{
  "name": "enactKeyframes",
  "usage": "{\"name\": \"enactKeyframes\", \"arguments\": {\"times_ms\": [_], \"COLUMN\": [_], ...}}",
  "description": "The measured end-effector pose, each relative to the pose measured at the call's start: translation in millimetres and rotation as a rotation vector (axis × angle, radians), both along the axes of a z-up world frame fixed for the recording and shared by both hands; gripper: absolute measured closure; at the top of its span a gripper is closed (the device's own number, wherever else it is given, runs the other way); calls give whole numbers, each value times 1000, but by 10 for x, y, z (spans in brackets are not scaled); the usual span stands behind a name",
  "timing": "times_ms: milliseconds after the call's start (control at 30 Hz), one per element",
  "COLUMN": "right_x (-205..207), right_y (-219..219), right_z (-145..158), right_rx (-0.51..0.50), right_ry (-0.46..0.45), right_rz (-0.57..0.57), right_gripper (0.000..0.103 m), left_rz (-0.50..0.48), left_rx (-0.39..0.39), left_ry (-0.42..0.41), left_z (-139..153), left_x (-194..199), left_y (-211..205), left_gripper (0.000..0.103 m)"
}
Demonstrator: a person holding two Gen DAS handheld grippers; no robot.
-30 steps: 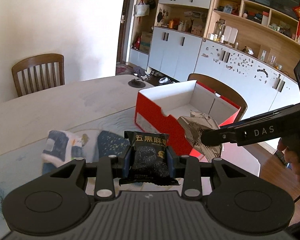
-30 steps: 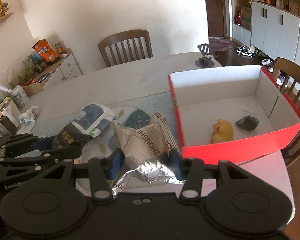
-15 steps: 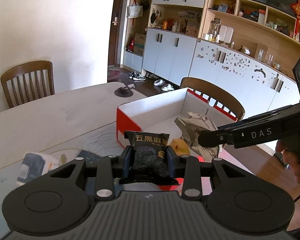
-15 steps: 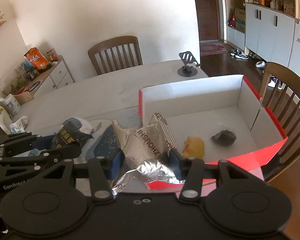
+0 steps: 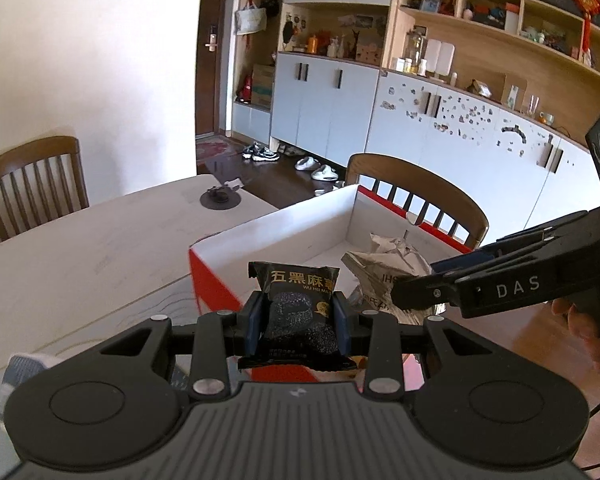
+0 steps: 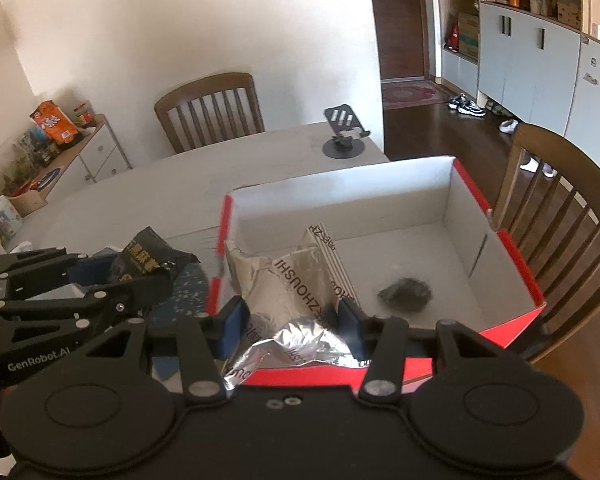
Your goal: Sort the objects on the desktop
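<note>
Both tongs have travelled across the desk [image 6: 148, 196] toward the red box [image 6: 516, 264] at its near corner, and each carries its load with it. The left tongs [image 5: 296, 320] are clamped on a black snack packet [image 5: 298, 308], its printed face upright between the blue pads. The right tongs [image 6: 290, 322] are closed on a crumpled foil bag [image 6: 288, 292], the silver lower part bunched between the pads and the torn top sticking up.

A second ago the box sat ahead and to the right in both views, with the loose wrappers on the desk plainly showing in front of the tongs. Now the box fills the middle of each view. In the right wrist view the foil bag hangs over the box's near wall, with the white floor and a dark lump [image 6: 406, 294] beyond it. The yellow item seen in the box before is hidden behind the bag. In the left wrist view the black packet is over the box's left corner, and the right tongs' arm with the foil bag lies just to its right, above the box interior. The wrappers left on the desk have slid to the lower left and are mostly out of sight.

For the sorting, this looks like the end of the carry: both items seem placed for a drop into the box, the foil bag more clearly inside the rim than the packet.
</note>
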State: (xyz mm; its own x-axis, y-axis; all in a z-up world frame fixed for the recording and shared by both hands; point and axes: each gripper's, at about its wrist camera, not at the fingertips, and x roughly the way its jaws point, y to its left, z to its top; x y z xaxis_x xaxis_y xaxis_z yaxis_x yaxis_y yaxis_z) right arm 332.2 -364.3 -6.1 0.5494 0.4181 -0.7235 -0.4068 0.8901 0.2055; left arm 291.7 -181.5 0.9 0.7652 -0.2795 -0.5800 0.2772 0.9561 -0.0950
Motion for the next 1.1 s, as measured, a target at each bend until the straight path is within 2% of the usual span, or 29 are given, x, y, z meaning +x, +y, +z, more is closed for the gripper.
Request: {"name": "enactKeyframes", "arguments": {"times_ms": [533, 800, 1100], "right_x": [425, 597, 712], "right_y": [-252, -312, -288], "right_z": [-189, -401, -596], "right_rx": [-53, -94, -138], "right_ry": [-1, 33, 73], "right_rz": [-47, -56, -42], "right_gripper": [53, 53, 53], "left_rz": [-58, -83, -116], "left_rx": [71, 107, 131], "left_ry": [67, 95, 170], "left_z": [-215, -356, -544], "left_x": [692, 1002, 1326], "left_y": [-404, -502, -597], "left_gripper": [69, 69, 69]}}
